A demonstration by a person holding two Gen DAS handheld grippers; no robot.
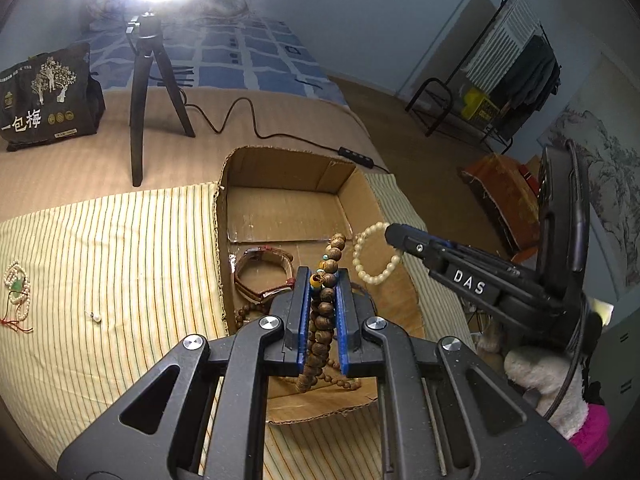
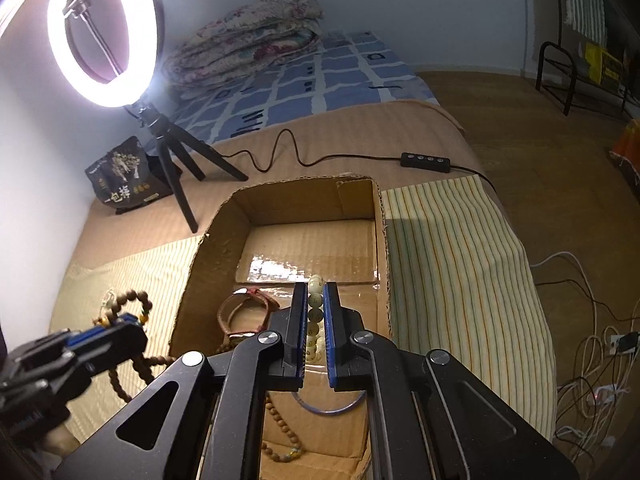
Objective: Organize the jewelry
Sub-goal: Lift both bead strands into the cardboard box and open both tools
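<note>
My left gripper (image 1: 323, 274) is shut on a strand of brown wooden beads (image 1: 325, 312), which hangs over the near part of the open cardboard box (image 1: 280, 168). From the right wrist view that gripper (image 2: 136, 326) and its beads (image 2: 134, 298) hover by the box's left wall. My right gripper (image 2: 315, 288) is shut on a cream bead bracelet (image 2: 315, 300) above the box floor; the bracelet's loop (image 1: 376, 258) dangles from its tips (image 1: 392, 235). Inside the box lie a brown leather-strap watch (image 1: 260, 276), small wooden beads (image 2: 280, 432) and a blue ring (image 2: 328, 407).
A pearl necklace with a green pendant (image 1: 16, 288) and a small pearl pin (image 1: 95, 316) lie on the striped cloth (image 1: 120, 240) left of the box. Behind stand a ring light (image 2: 106, 32) on a tripod (image 1: 140, 92), its cable and switch (image 2: 425, 159), and a black bag (image 1: 44, 96).
</note>
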